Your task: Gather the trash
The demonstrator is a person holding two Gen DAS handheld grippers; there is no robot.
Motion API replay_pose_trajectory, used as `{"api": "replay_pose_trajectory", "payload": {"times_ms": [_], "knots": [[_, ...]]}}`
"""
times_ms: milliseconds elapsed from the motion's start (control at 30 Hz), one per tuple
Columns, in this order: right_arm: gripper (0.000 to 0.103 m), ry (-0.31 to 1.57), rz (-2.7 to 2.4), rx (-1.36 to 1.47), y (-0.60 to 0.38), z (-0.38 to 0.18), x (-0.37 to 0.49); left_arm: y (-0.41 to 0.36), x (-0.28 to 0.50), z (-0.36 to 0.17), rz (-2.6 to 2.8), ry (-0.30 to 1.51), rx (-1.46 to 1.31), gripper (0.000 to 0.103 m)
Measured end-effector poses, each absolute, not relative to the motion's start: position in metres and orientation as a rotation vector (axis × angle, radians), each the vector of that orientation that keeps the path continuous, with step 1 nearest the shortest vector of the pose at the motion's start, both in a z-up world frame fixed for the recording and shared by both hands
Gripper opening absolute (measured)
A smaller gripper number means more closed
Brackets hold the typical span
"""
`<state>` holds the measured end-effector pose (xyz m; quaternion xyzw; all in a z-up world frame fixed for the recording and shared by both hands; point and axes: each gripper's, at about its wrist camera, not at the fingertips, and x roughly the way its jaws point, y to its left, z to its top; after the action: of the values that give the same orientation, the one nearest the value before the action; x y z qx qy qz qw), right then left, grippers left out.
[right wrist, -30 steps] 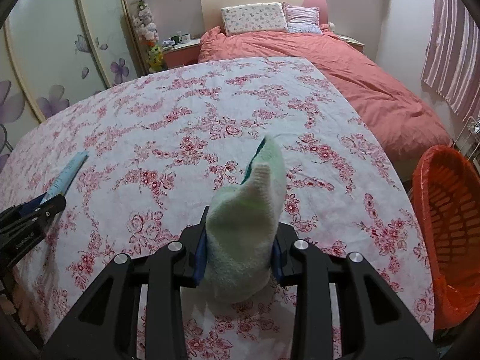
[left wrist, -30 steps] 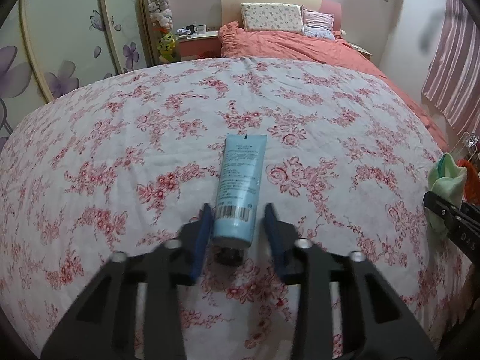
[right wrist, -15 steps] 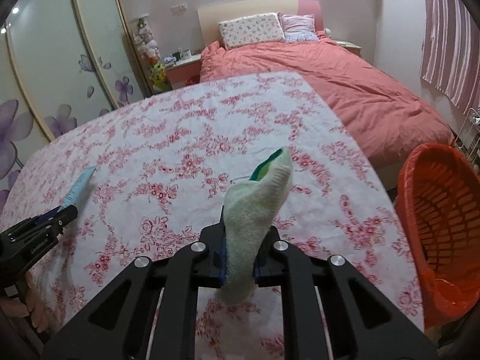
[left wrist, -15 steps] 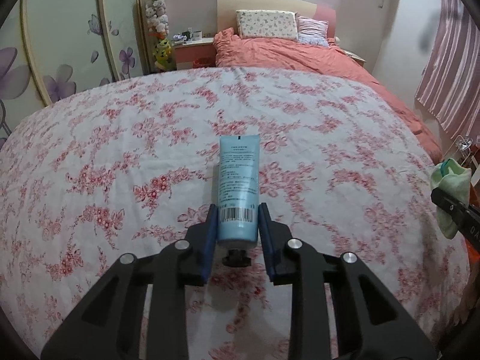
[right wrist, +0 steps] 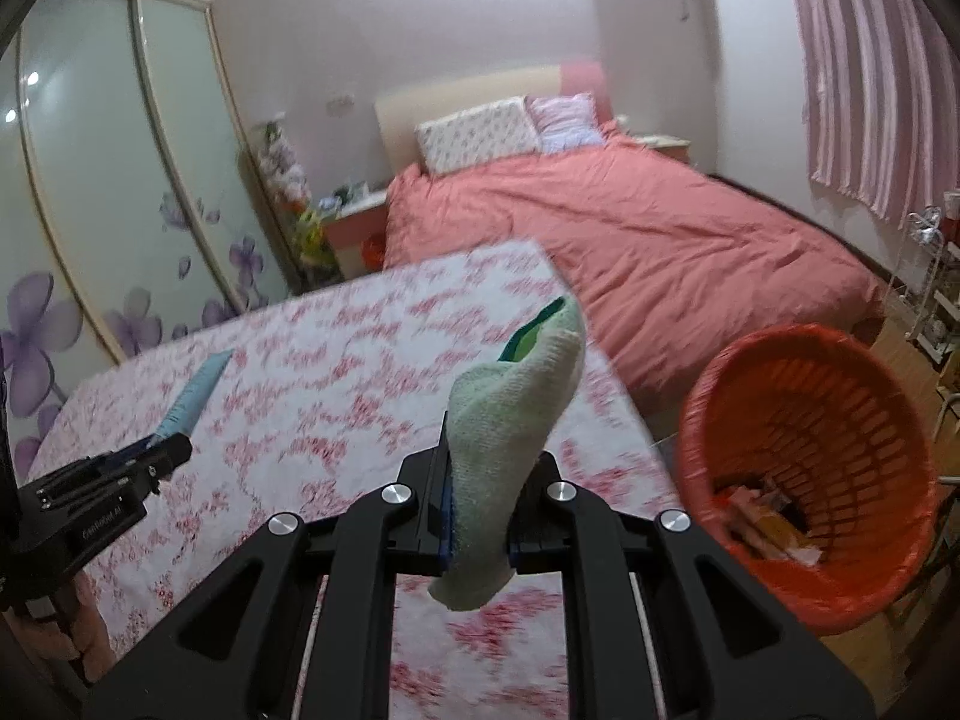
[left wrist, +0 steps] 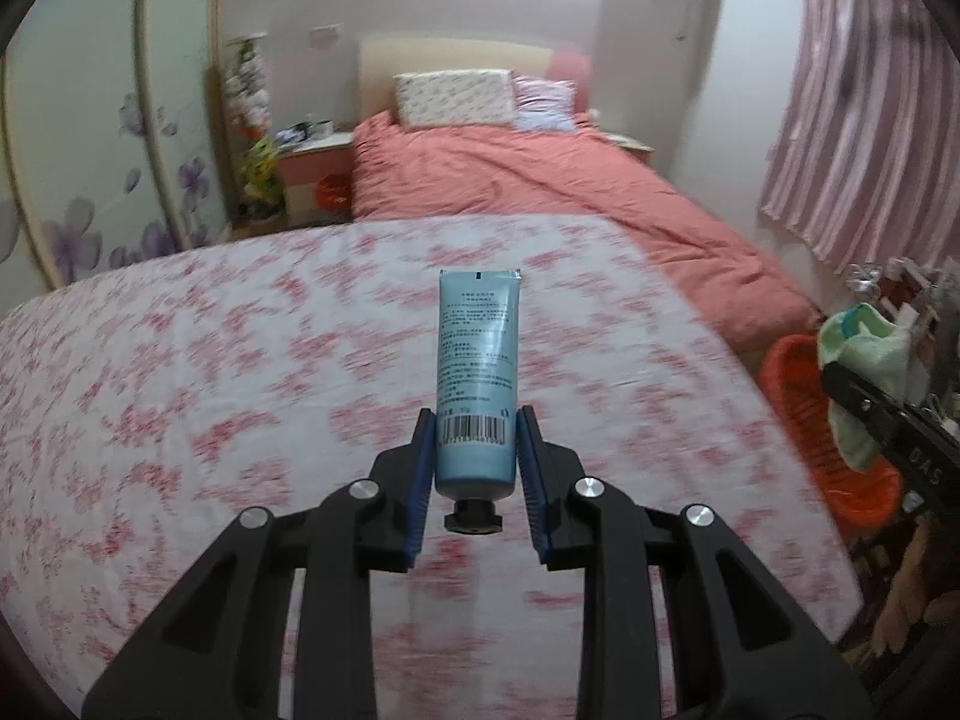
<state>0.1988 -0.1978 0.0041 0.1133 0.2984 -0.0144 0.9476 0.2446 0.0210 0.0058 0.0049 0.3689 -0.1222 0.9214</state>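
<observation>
Left gripper [left wrist: 475, 450]: clamped on the blue tube [left wrist: 477, 372] near its black cap, tube raised above the floral cloth [left wrist: 210, 396]. Right gripper [right wrist: 480, 504]: closed tight on a pale green sock [right wrist: 510, 420], held clear of the cloth. Orange basket [right wrist: 804, 588] stands to the right, beside the cloth's edge, with litter at its bottom

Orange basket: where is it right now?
In the right wrist view the orange basket stands on the floor at lower right, beside the floral bedspread, just right of the green sock held in the right gripper.
</observation>
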Motion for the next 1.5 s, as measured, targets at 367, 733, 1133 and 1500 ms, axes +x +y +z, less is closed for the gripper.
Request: {"api": "replay_pose_trajectory", "payload": {"times_ms": [367,733,1133,1500], "knots": [[0.012,0.501,-0.192,0.300,-0.283,0.020,0.163,-0.111,0.219,0.031,-0.516,0.720,0.044,0.027],[0.013,0.506,-0.286,0.407,-0.357,0.000,0.170,-0.249,0.224,0.005,-0.735,0.797,0.105,0.027],[0.073,0.536,-0.350,0.475,-0.391,-0.026,0.157,-0.268,0.244,-0.032,-0.665,0.849,0.156,0.058],[0.101,0.547,-0.656,0.101,-0.325,0.007,0.122,-0.168,0.190,0.009,-0.448,0.675,0.152,0.099]]}}
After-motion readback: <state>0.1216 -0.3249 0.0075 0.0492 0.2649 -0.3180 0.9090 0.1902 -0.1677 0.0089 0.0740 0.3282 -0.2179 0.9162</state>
